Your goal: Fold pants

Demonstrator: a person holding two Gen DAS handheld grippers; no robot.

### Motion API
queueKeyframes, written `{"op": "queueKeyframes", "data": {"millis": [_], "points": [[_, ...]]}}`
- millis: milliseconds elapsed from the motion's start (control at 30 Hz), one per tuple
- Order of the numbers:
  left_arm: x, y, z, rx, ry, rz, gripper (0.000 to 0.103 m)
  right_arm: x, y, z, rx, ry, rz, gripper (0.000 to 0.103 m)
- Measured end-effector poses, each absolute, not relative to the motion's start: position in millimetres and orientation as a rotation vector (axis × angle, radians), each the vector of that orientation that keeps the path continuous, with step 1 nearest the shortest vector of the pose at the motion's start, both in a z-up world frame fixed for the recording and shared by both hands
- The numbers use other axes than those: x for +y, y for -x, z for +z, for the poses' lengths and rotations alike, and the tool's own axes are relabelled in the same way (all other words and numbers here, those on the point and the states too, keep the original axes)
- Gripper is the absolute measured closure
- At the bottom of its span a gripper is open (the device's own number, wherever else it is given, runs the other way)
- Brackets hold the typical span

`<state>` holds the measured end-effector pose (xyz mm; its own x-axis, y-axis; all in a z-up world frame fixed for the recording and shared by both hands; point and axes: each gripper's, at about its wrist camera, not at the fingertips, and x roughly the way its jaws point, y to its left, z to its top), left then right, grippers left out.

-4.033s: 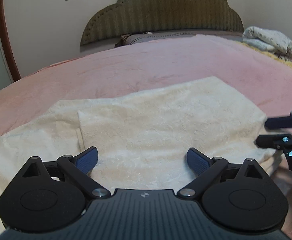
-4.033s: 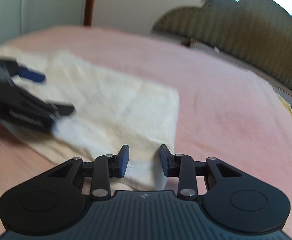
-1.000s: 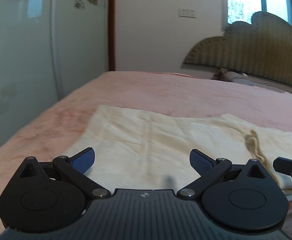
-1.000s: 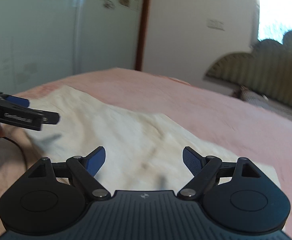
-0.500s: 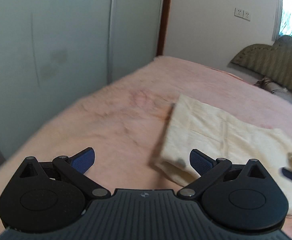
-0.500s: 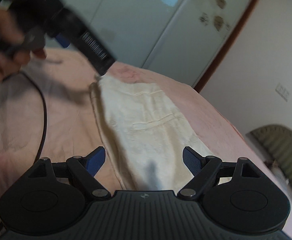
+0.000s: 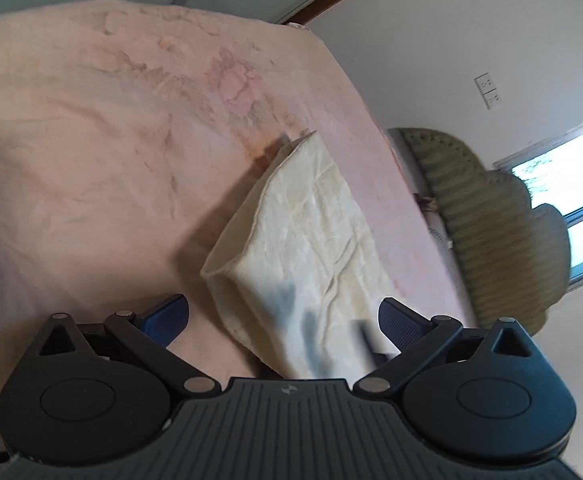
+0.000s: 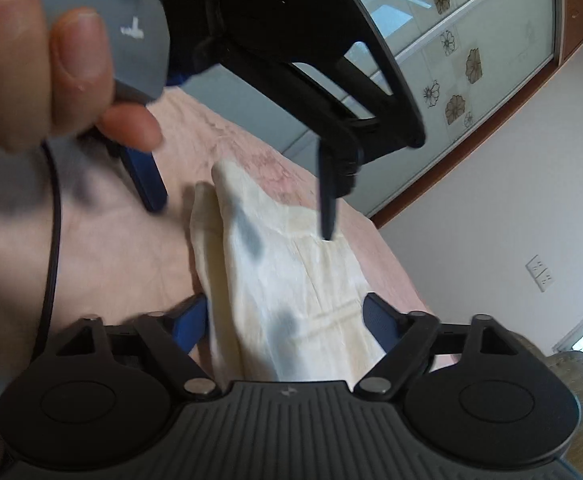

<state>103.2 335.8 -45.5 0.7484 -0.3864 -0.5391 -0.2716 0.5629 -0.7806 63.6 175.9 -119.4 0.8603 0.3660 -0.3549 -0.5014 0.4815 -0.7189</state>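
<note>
From the left wrist, the left claw (image 7: 283, 318) gapes wide and empty above the cream pants (image 7: 311, 248), folded into a narrow strip on the pink bed (image 7: 91, 140). From the right wrist, the right claw (image 8: 285, 320) is equally wide; a final cross-fold probably remains.

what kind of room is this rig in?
A bedroom, most likely. The cream pants lie on a bed with a pink blanket, a padded scalloped headboard stands at its far end, and a sliding-door wardrobe with flower decals lines the wall.
</note>
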Motion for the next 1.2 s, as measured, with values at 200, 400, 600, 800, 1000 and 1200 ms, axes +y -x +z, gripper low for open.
{"op": "queueKeyframes", "data": {"millis": [200,400,600,800,1000,1200], "points": [[343,-125,-58,0.751,1.139,-0.164,0.001,189,-74,-122,0.206,0.933,0.609,0.087],[347,-160,-68,0.744,1.208,-0.234,0.000,151,-101,-74,0.326,0.567,0.695,0.090],[343,-188,-66,0.774,1.155,-0.264,0.012,126,-111,-64,0.427,0.437,0.788,0.090],[340,-187,-66,0.810,1.002,-0.153,0.075,65,-126,-32,0.492,0.086,0.893,0.090],[335,-174,-62,0.778,0.931,-0.107,0.090,43,-175,-77,0.719,0.107,0.610,0.090],[296,-147,-11,0.649,0.736,-0.105,0.091,37,-156,-68,0.605,0.086,0.616,0.089]]}}
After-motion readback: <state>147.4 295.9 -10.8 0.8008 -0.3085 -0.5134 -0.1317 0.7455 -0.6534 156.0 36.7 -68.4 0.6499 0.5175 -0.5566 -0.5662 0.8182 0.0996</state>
